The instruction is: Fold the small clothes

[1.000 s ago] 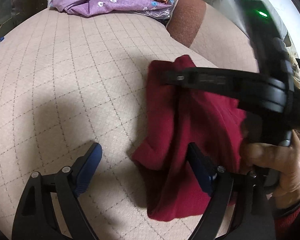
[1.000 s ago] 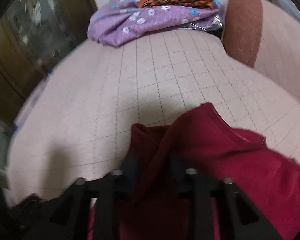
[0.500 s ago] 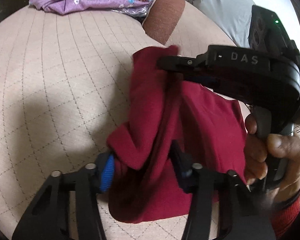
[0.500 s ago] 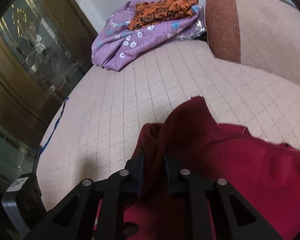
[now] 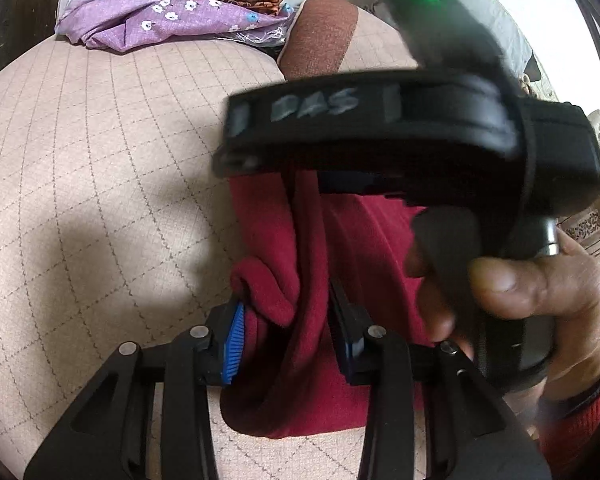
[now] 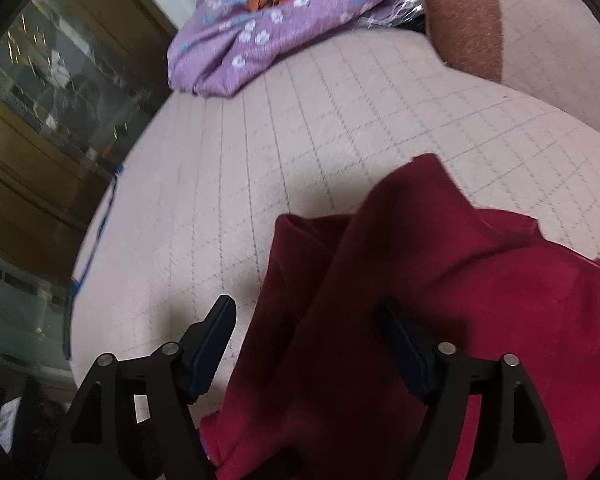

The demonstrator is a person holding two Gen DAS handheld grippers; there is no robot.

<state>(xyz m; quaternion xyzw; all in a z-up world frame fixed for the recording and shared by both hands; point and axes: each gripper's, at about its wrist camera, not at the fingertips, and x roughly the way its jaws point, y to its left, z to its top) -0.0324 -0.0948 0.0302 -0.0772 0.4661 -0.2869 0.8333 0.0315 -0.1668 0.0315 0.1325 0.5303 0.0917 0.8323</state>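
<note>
In the left wrist view our left gripper (image 5: 286, 334) angles down at the quilted cushion (image 5: 100, 184), jaws closing on a bunched fold of the red garment (image 5: 364, 240); our right hand (image 5: 540, 304) grips its handle beside it.

In the right wrist view our right gripper (image 6: 308, 344) tilts down, jaws opening, the garment loose between them.

**Red garment, bunched**

Dark red cloth (image 5: 352, 240), soft knit, partly folded over itself into thick lengthwise ridges. Lying rumpled on the quilted beige cushion (image 5: 100, 160), one rolled edge pinched up, far corner peaked.
</note>
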